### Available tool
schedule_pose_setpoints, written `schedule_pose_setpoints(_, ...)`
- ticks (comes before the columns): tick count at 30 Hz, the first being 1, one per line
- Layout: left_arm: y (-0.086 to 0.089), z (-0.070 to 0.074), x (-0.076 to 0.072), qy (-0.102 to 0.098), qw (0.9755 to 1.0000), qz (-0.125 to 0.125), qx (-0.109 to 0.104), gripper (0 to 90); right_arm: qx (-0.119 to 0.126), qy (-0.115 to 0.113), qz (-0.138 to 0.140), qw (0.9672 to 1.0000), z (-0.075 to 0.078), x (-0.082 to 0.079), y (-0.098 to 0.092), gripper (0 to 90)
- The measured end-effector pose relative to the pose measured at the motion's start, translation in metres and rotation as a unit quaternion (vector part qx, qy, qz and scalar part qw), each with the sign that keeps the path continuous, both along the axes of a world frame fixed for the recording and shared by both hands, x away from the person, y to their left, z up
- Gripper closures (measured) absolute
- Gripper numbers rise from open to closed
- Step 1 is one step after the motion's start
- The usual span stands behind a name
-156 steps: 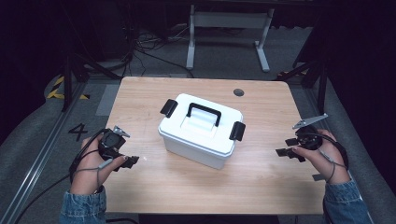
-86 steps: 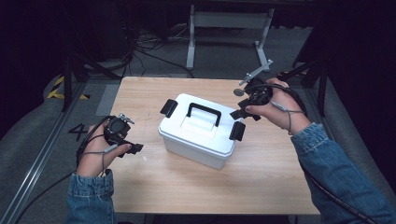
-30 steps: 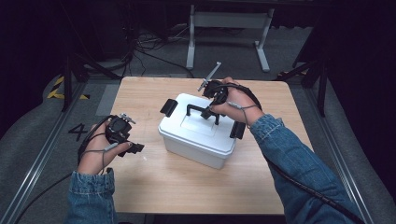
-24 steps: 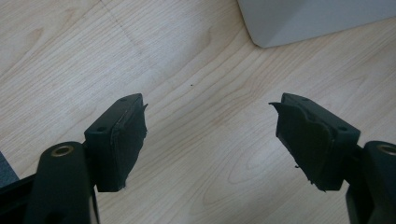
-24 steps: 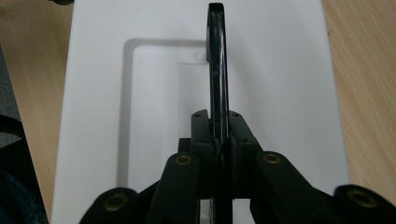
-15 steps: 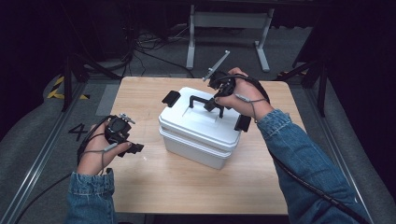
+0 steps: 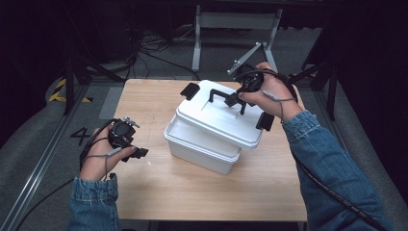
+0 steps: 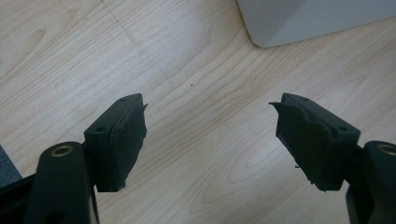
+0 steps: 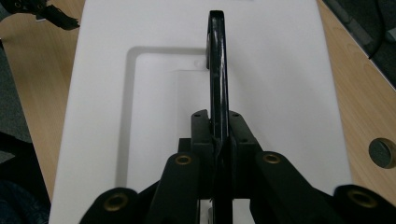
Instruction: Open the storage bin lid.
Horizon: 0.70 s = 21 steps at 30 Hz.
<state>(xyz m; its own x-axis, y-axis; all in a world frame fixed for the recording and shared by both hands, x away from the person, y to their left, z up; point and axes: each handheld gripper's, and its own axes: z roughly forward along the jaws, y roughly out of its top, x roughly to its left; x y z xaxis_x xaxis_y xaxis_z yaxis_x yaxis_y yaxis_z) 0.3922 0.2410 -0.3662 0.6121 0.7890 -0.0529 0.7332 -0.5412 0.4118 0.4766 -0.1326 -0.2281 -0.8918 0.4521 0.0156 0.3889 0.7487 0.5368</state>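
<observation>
A single black numeral "4" (image 7: 80, 136) is painted on the grey floor (image 7: 43, 144) left of the table, beside the person's left hand; it appears to be the sole legible mark.

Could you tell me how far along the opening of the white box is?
Done: the right claw is shut on the black handle, and the lid is raised off the box base. In hand: the lid hangs tilted above the base. Left: setting the lid down; the left claw waits open over the table.
</observation>
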Motion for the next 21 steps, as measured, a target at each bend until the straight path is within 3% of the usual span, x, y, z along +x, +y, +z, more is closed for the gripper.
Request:
schedule_pose_setpoints(10,0.000,0.000,0.000,0.000,1.0000,0.000,0.001,24.8,0.005,-0.008,-0.026,0.9996,0.010,-0.001,-0.028,84.3)
schedule_pose_setpoints(21,-0.001,0.000,-0.001,0.002,1.0000,0.000,0.001,24.7,0.009,-0.013,-0.073,0.9972,0.016,0.004,-0.065,84.3)
